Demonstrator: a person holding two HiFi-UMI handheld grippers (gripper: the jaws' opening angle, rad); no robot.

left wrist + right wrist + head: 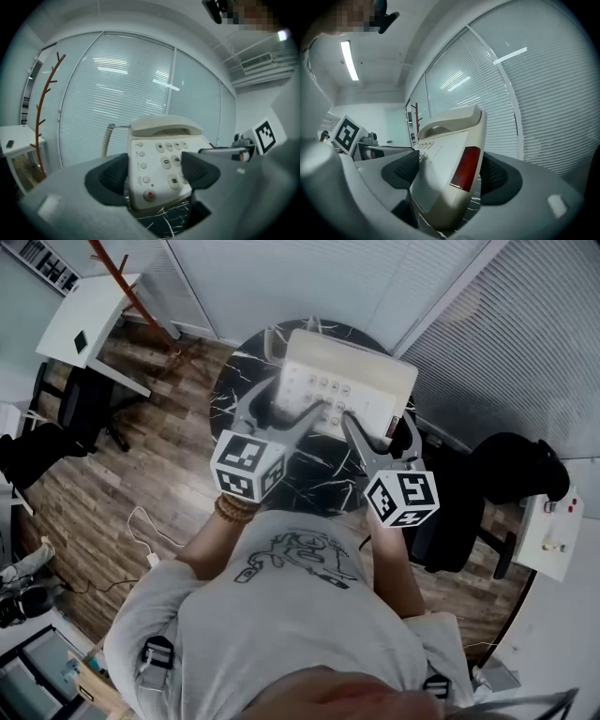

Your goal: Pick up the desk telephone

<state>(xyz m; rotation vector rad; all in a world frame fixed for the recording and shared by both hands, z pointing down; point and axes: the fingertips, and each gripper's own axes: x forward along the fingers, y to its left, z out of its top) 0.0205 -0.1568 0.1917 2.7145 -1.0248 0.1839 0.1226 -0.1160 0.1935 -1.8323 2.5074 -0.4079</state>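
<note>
- Left tool (296,409) (154,171) grips the near left part of the desk telephone (349,381) (157,161): one dark pad presses the phone's left side and the other sits on the keypad, so its jaws are held fairly wide by the body between them
- Right tool (380,432) (450,173) clamps the phone's near right corner in the same way, with one pad on the sloping face and the other behind the side that bears a dark red panel (465,168)
- The beige telephone (440,164) is over the far half of a round black counter (234,381) veined with white, and the veined top shows just under its front edge in the left gripper view (164,222); I cannot tell whether its base is touching the counter or just clear of it
- Its handset (164,125) (451,121) lies in the cradle at the far end, and a coiled cord (108,138) hangs off the left side
- A red button (149,195) sits at the near left of the keypad
- Each tool carries a marker cube, the left one (248,465) and the right one (401,498) close above the person's grey shirt (291,606)
- Behind the counter run glass walls with closed blinds (122,93), and a red coat stand (127,282) (44,108) rises to the left beside a second, white counter (89,329)
</note>
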